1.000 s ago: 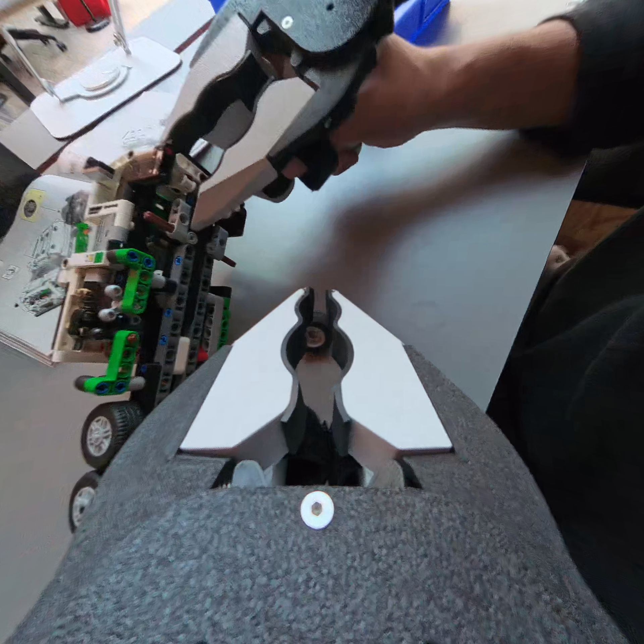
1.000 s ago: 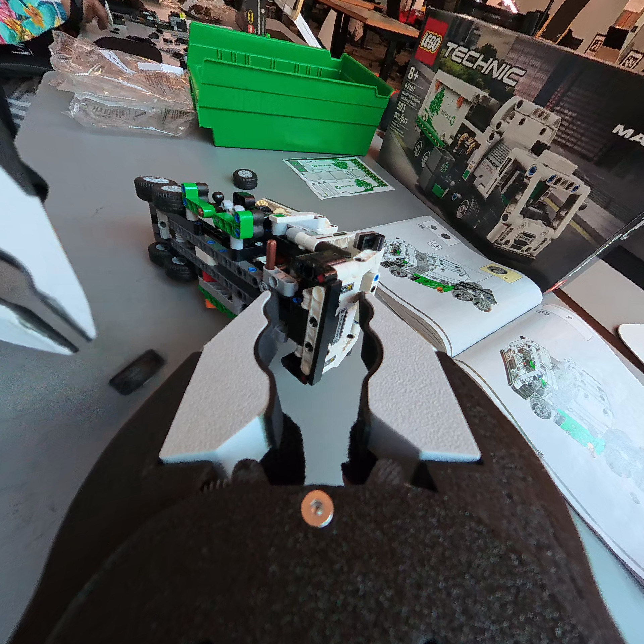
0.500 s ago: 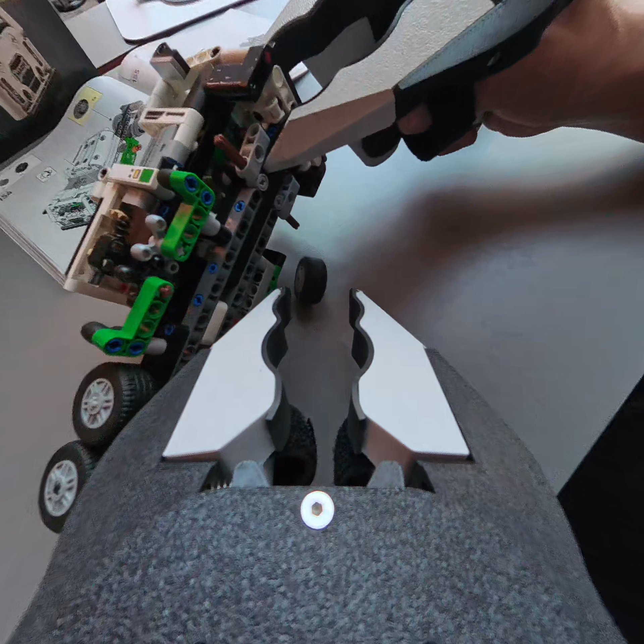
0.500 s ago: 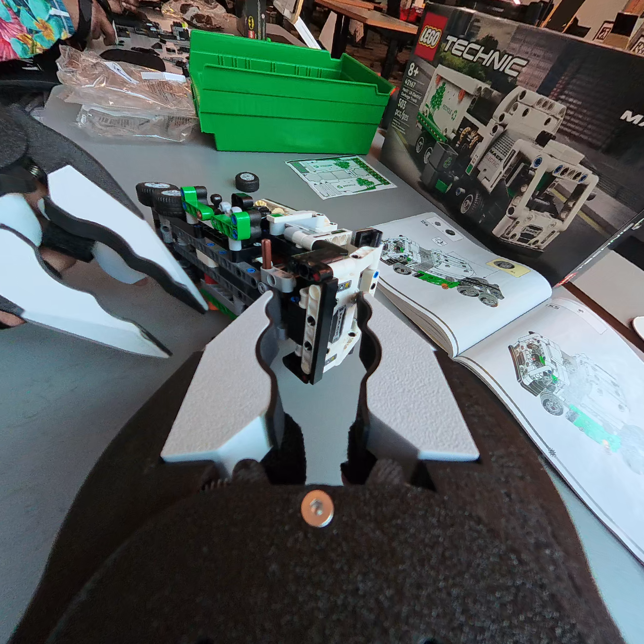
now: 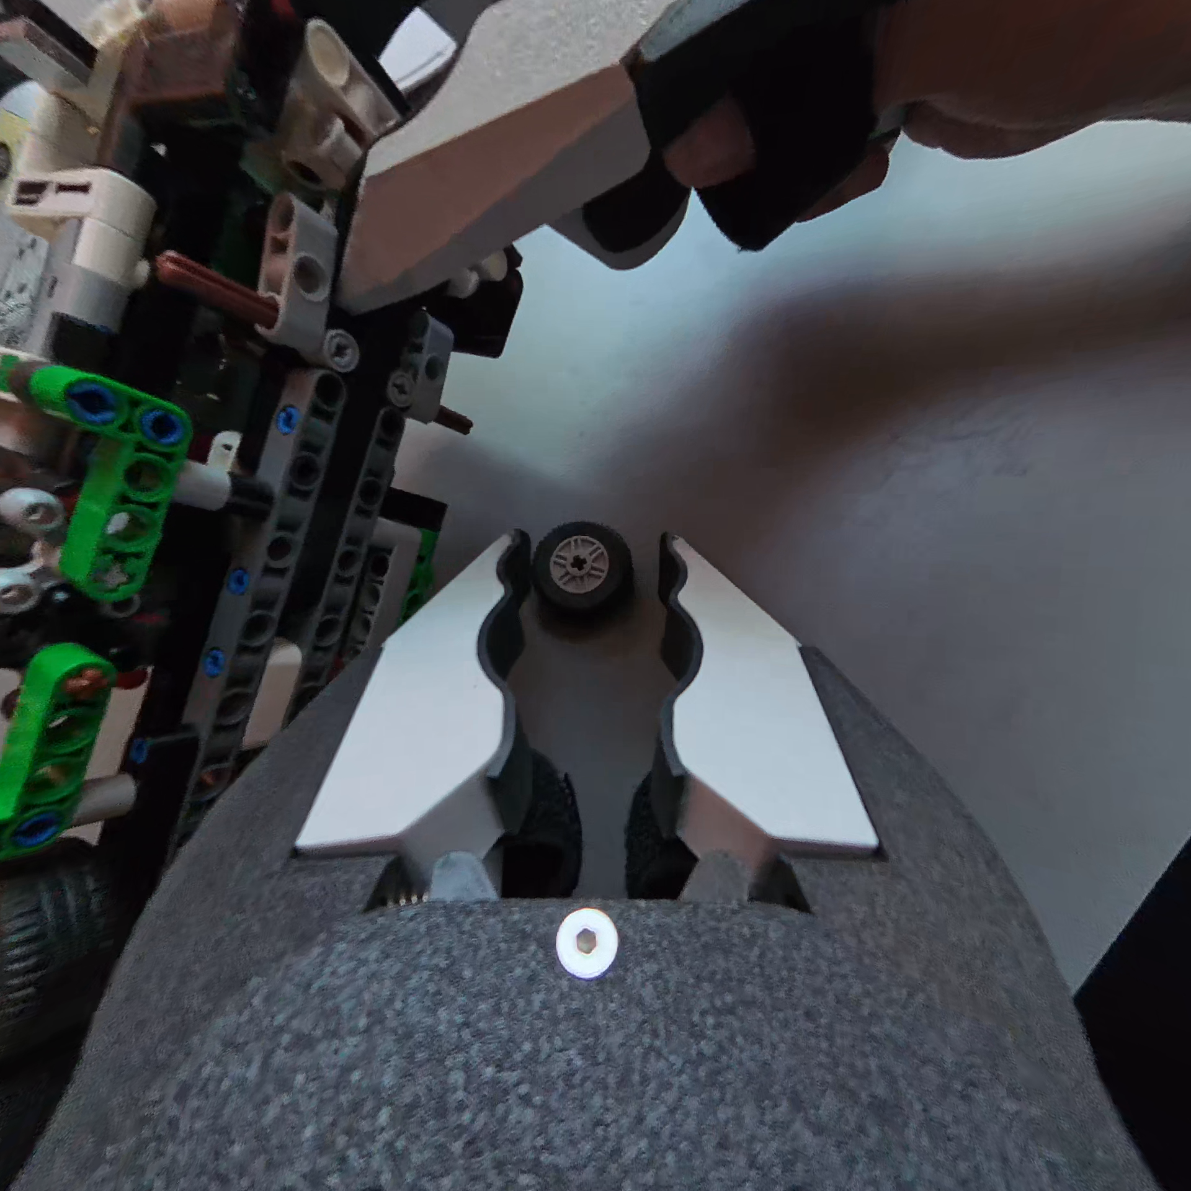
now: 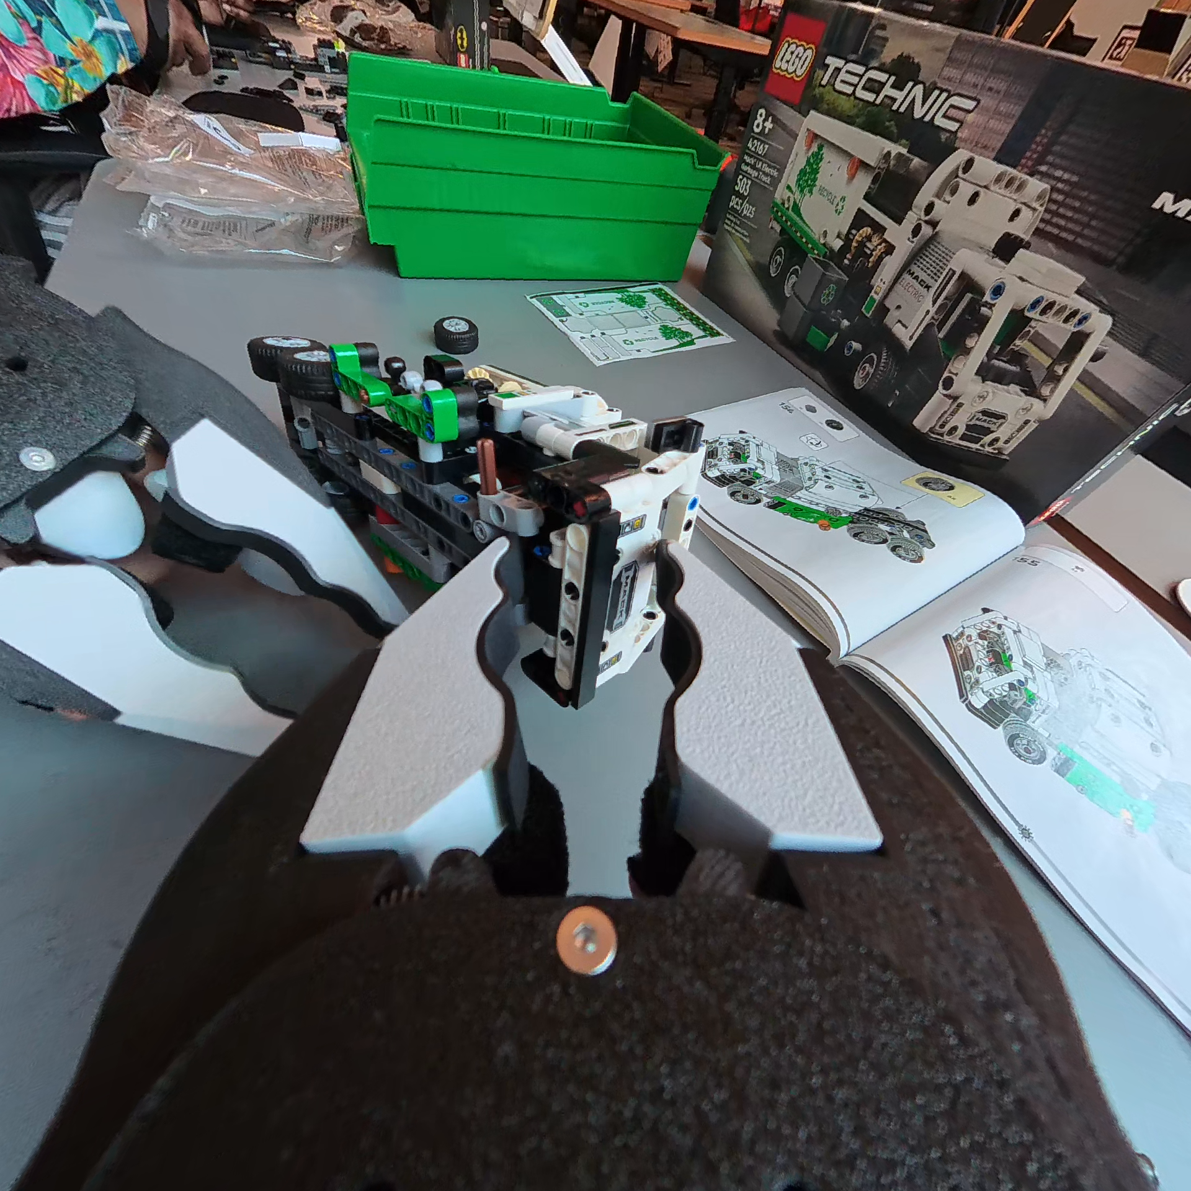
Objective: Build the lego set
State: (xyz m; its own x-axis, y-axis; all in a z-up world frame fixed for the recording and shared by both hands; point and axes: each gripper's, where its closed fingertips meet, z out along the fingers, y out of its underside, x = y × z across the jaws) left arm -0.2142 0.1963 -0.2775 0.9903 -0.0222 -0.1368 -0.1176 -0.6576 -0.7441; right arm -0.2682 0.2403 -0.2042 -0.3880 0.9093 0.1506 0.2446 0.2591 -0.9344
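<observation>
The part-built white, black and green lego truck [image 6: 490, 464] lies on its side on the grey table [image 6: 193, 838]. My right gripper [image 6: 583, 561] is shut on the truck's white and black cab front [image 6: 606, 593]. My left gripper [image 5: 590, 548] is open, its tips either side of a small black wheel with a grey hub [image 5: 583, 567] on the table, right beside the truck's chassis [image 5: 309, 515]. A right gripper finger [image 5: 490, 180] shows above, pressed on the cab. The left gripper also shows in the right wrist view [image 6: 335, 664].
An open instruction booklet [image 6: 902, 580] lies right of the truck, with the set's box [image 6: 967, 225] behind it. Green bins [image 6: 528, 180], a sticker sheet [image 6: 625, 322], another loose wheel [image 6: 455, 334] and plastic bags [image 6: 225, 193] sit at the back. A gloved hand [image 5: 773, 129] holds the right gripper. From either gripper's tips it is about 25 cm to the loose wheel [image 6: 455, 334].
My left gripper, shut on the small wheel a second ago, has opened and moved in beside the truck. The wheel now sits on the table between its tips. The right gripper keeps its hold.
</observation>
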